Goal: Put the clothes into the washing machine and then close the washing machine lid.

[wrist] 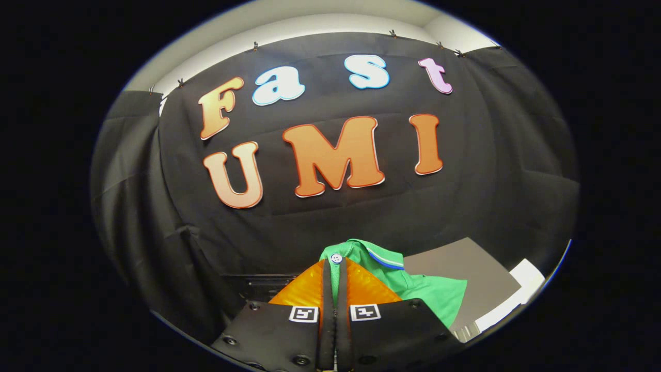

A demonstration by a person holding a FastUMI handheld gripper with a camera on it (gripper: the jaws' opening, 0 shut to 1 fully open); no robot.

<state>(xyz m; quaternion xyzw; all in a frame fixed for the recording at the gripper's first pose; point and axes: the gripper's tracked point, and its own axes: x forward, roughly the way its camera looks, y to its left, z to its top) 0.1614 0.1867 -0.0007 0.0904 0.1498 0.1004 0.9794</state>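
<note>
The gripper [335, 268], fingers pressed together on a green shirt [413, 289], holds it trailing far and right.

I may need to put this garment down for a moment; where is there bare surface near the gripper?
Bare room: the grey flat panel right of the green collared shirt, bordered by a white edge. Crowded: the gripper, fingers shut on the shirt's buttoned placket, with the shirt draping rightward.

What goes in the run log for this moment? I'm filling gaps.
phase: carrying | tool: shut on green shirt, pinched near its button | shirt: lifted, hanging beside the fingers | beyond: grey panel | washing machine: not identified
</note>
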